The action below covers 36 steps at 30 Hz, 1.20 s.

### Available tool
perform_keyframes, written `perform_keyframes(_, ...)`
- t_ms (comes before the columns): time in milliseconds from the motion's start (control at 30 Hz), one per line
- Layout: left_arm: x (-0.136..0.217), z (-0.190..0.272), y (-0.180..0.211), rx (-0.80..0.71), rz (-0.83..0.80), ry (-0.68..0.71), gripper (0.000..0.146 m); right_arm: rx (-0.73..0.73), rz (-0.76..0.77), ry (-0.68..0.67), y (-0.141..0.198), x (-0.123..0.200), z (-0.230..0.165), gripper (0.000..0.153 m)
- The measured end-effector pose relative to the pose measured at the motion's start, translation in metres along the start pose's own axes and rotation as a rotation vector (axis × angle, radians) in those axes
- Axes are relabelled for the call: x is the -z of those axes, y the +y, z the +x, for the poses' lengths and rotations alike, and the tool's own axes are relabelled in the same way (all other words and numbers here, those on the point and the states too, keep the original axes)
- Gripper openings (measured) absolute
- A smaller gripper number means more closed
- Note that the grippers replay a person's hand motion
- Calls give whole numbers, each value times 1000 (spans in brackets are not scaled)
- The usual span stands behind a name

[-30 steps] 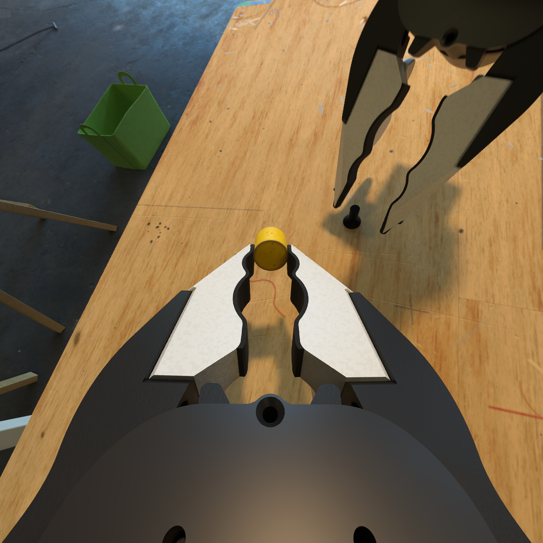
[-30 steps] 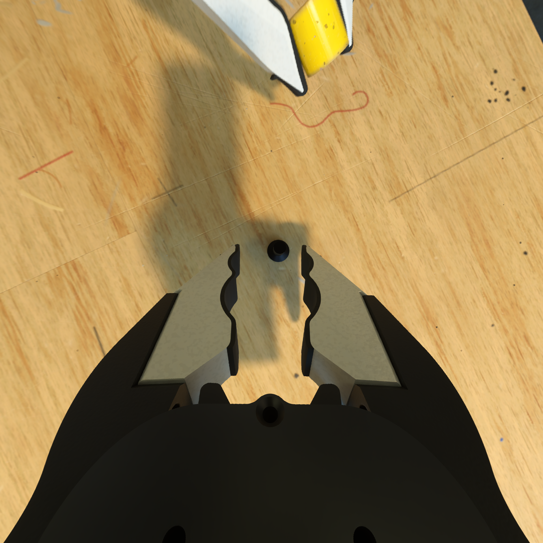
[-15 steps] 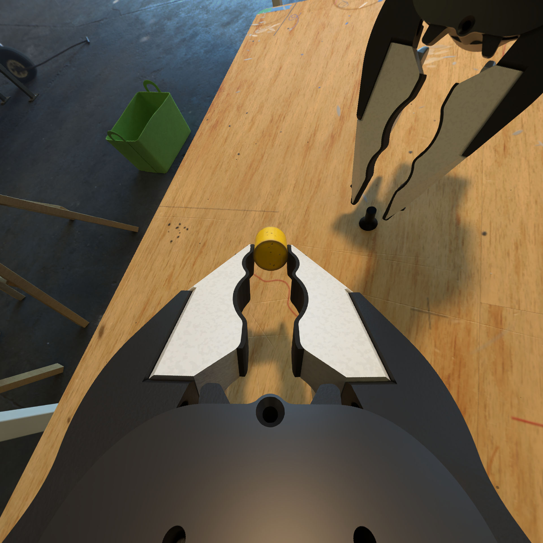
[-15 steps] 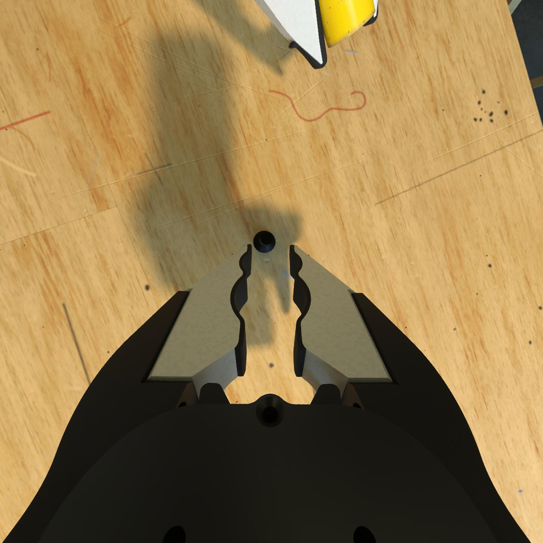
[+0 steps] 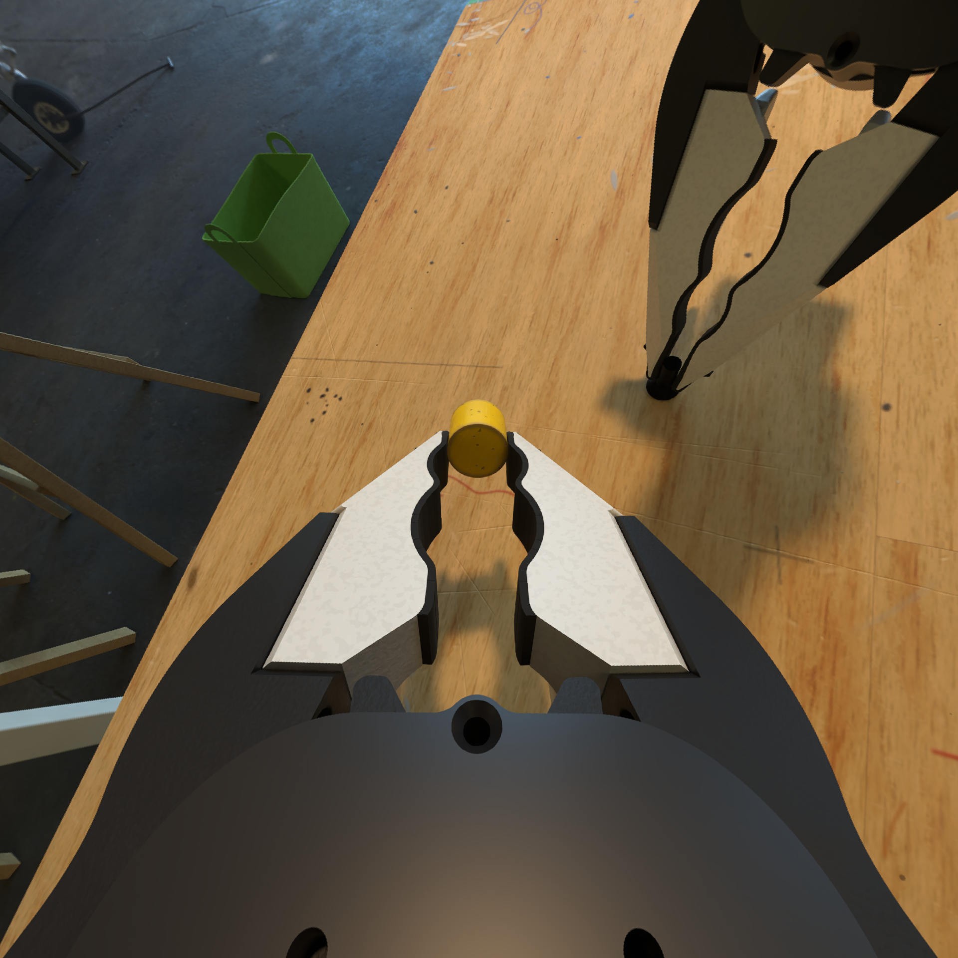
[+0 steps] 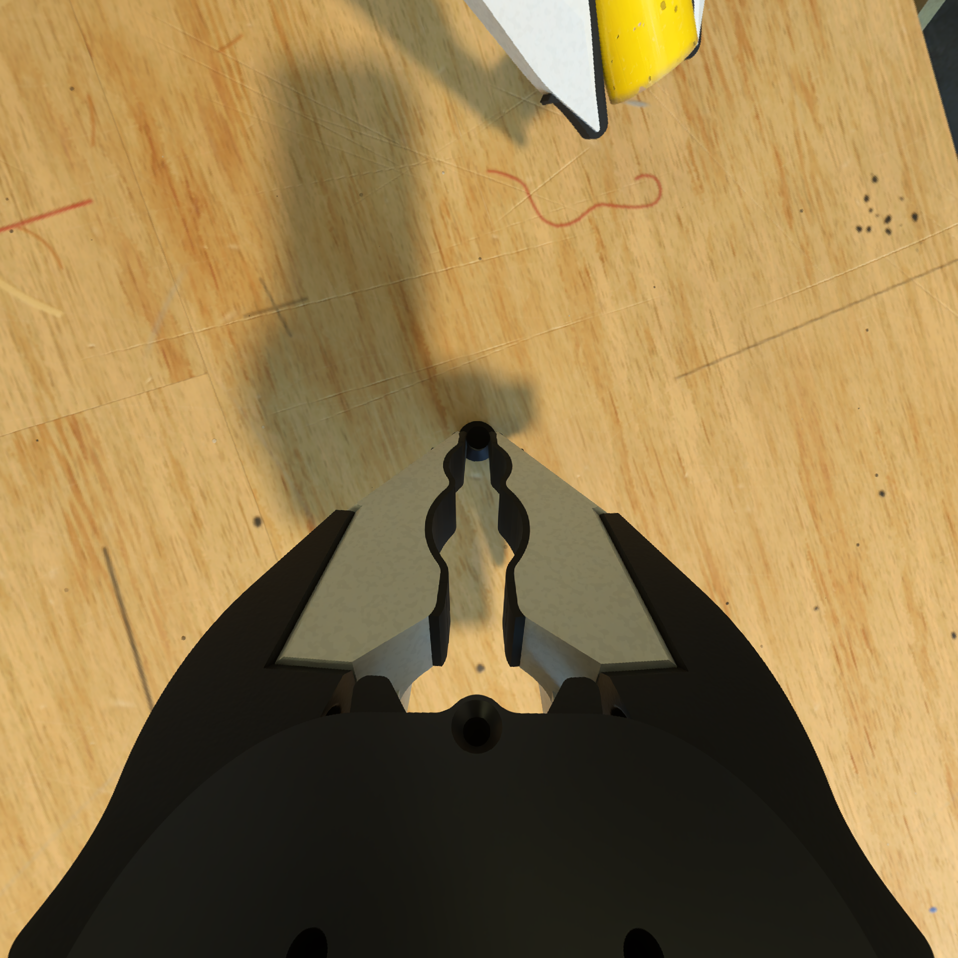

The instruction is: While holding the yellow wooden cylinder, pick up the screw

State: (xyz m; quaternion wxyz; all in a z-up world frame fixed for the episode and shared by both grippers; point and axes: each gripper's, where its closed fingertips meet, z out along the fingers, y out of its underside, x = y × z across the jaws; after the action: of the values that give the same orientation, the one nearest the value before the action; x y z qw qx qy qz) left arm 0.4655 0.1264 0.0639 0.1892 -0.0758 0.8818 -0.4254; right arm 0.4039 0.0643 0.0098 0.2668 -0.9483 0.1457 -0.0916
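On the left wrist view: left claw (image 5: 477,448) pinching the cylinder (image 5: 477,440) at its tips, above the wooden surface (image 5: 518,233). Cylinder, yellow, speckled; one flat end faces the camera, long axis running away along the fingers. Right claw (image 5: 668,370), far right, points steeply down, tips nearly together around the screw (image 5: 663,378); screw black, upright, broad head down on the surface, shank up between the tips. Shown only here: dark floor (image 5: 129,259), green tub (image 5: 275,223) with handles, loose wood strips (image 5: 129,368), a wheel (image 5: 46,111) at the upper left corner.

On the right wrist view: right claw (image 6: 477,440) closed onto the screw (image 6: 477,438), seen end-on, long axis pointing toward the camera. Whether the head has left the surface (image 6: 726,466) cannot be told. Shown only here: cylinder (image 6: 645,46) side-on at the top edge, beside one white finger (image 6: 554,57) of the left claw; a red squiggle (image 6: 575,199) in full on the wood.
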Motion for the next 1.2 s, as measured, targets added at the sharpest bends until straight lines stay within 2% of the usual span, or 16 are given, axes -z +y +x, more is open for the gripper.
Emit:
perform_keyframes(600,-4,4,0,-8,-8,15,21,7,71,19,-3,9,7,8)
perform_keyframes(1200,-8,6,3,-11,-23,23,21,-6,37,8,3,2,8,8)
